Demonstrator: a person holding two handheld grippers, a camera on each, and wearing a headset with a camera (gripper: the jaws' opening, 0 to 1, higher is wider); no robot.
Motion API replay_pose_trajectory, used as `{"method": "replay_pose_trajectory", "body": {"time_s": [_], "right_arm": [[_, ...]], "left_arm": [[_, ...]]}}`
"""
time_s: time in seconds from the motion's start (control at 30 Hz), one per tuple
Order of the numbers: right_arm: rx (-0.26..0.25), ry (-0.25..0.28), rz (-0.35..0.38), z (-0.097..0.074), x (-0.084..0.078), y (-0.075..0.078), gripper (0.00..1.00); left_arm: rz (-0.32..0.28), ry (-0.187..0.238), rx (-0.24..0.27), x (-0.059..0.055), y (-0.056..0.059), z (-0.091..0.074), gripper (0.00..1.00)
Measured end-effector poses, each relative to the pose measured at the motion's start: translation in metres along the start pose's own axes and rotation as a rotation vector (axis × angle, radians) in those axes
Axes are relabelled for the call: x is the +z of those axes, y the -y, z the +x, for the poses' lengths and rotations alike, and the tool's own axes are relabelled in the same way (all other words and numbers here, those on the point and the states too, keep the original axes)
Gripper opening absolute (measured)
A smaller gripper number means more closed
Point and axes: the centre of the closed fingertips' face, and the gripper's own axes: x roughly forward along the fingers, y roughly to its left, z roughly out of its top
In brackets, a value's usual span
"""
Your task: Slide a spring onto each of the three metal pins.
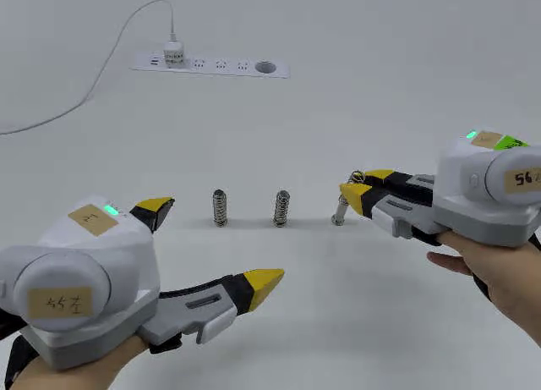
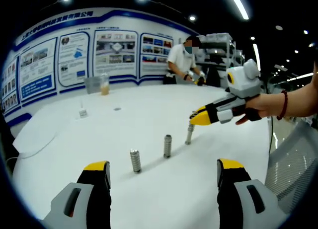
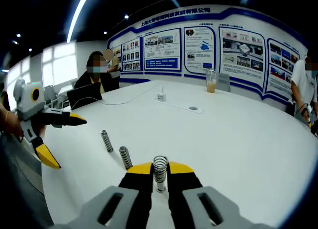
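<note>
Three metal pins stand in a row on the white table (image 1: 338, 322). The left pin (image 1: 220, 207) and the middle pin (image 1: 281, 207) each carry a spring. My right gripper (image 1: 357, 189) is shut on a third spring (image 3: 160, 169), held at the top of the right pin (image 1: 340, 212), whose base (image 3: 160, 187) shows below the coil. My left gripper (image 1: 211, 244) is open and holds nothing, hovering in front of the row; its jaws (image 2: 164, 165) frame the left pin's spring (image 2: 135, 160) and the middle pin's spring (image 2: 168, 145).
A white power strip (image 1: 211, 65) with a plugged-in charger (image 1: 173, 53) and a cable lies at the back of the table. People stand or sit beyond the table edge, near a laptop (image 3: 85, 95). A cup (image 3: 211, 83) stands far off.
</note>
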Motion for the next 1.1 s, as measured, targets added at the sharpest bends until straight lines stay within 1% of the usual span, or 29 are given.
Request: {"method": "replay_pose_trajectory", "body": {"time_s": [0.03,0.07,0.17,0.33,0.43,0.53,0.8,0.93,1.1], "right_arm": [[-0.001,0.003,0.000,0.000,-0.001,0.000,0.12],[0.001,-0.008,0.007,0.001,-0.003,0.000,0.12],[0.002,-0.019,0.003,0.005,-0.009,-0.001,0.12],[0.003,-0.041,0.009,0.009,-0.018,-0.001,0.12],[0.001,-0.055,0.008,0.013,-0.025,0.000,0.12],[-0.002,-0.056,0.027,0.015,-0.029,0.001,0.12],[-0.008,-0.067,0.030,0.017,-0.035,-0.001,0.12],[-0.010,-0.063,0.021,0.017,-0.034,-0.002,0.12],[-0.016,-0.066,0.031,0.017,-0.035,-0.002,0.12]], "left_arm": [[0.001,-0.002,0.003,0.000,0.000,0.000,0.90],[-0.001,-0.004,0.004,-0.001,-0.001,-0.001,0.89],[-0.006,-0.004,0.007,-0.001,0.000,-0.001,0.89],[0.003,-0.015,0.004,-0.003,0.002,0.000,0.87],[0.012,-0.012,0.006,-0.002,0.002,0.000,0.85],[0.021,-0.020,0.007,-0.004,0.003,0.000,0.84],[0.018,-0.022,0.008,-0.004,0.002,0.000,0.83],[0.019,-0.030,0.008,-0.006,0.001,0.000,0.81],[0.018,-0.036,0.009,-0.007,0.000,0.000,0.80]]}}
